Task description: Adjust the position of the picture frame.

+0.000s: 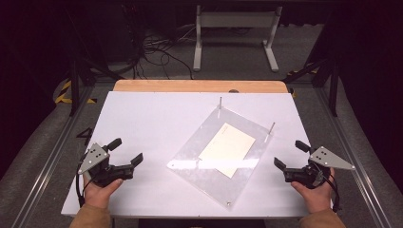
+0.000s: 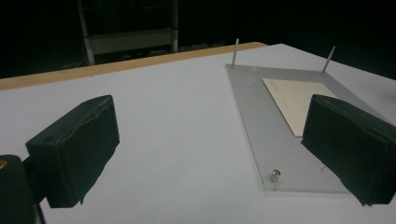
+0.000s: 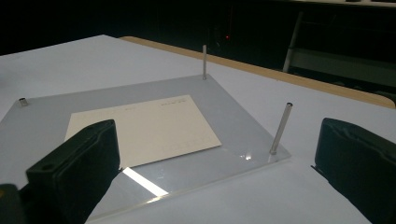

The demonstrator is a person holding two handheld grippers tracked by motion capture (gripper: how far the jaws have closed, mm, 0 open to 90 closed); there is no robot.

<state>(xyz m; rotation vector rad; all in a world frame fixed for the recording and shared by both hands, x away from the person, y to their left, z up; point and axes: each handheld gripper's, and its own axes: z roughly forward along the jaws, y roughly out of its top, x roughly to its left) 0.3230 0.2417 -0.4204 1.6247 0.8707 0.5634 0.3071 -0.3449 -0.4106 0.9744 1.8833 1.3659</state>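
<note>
Holding both claws over the white table [image 1: 142,114], I have my left gripper [image 1: 127,151] and my right gripper [image 1: 288,154] with jaws spread wide and nothing between them. Between the two lies the clear acrylic plate [image 1: 190,149], turned at an angle, a cream card [image 1: 227,146] on it. Thin metal pins [image 1: 220,102] stand upright at its far corners.

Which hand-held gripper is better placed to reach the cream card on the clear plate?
Probably the right hand-held gripper: it stands open beside the clear plate, with the cream card just ahead of its jaws. The left hand-held gripper, also open, is farther away across bare table.
</note>
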